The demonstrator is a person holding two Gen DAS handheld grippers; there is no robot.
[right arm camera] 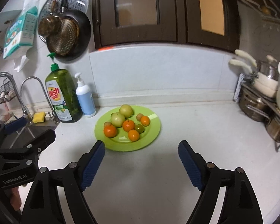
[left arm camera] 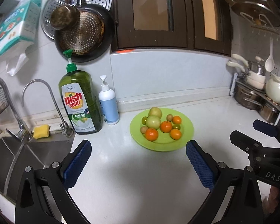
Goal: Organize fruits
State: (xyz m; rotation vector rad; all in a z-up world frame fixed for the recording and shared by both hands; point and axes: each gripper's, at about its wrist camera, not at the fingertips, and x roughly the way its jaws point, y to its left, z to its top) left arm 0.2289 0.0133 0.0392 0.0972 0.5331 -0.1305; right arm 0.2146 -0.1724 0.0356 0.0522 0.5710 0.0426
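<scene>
Nearest: left gripper (left arm camera: 138,153), black frame with blue ribbed pads, jaws spread wide, nothing between them; it hangs over bare white countertop (left arm camera: 140,186), clear of the plate.

Right gripper (right arm camera: 141,154), same build, jaws parted a little less wide, also empty; it hangs over the counter just short of the plate's near rim. Each gripper shows at the edge of the other's view, side by side and apart.

Middle ground: green plate (left arm camera: 184,140), flat on the countertop, holding all the fruit.
- Two pale green round fruits (left arm camera: 153,122), the largest items, touching each other at the back left of the plate.
- Four oranges (left arm camera: 151,134), clustered at the front and right.
- Two small dark green fruits (left arm camera: 144,120), one at the left, one between the oranges.
- Two small tan round fruits (left arm camera: 144,129), one at the left edge of the cluster, one at the back.

To the left, by the wall: green dish soap bottle (left arm camera: 80,102) with pump, upright; white and blue pump bottle (left arm camera: 108,102) just beside it. Yellow sponge (left arm camera: 40,131) beside the tap (left arm camera: 46,100), at the edge of the steel sink (left arm camera: 18,158).

Right rear: rack of steel pots (left arm camera: 252,97) with a cream jug.

Farthest: pans hanging on the wall (left arm camera: 82,31), and a dark-framed window (left arm camera: 151,15).
</scene>
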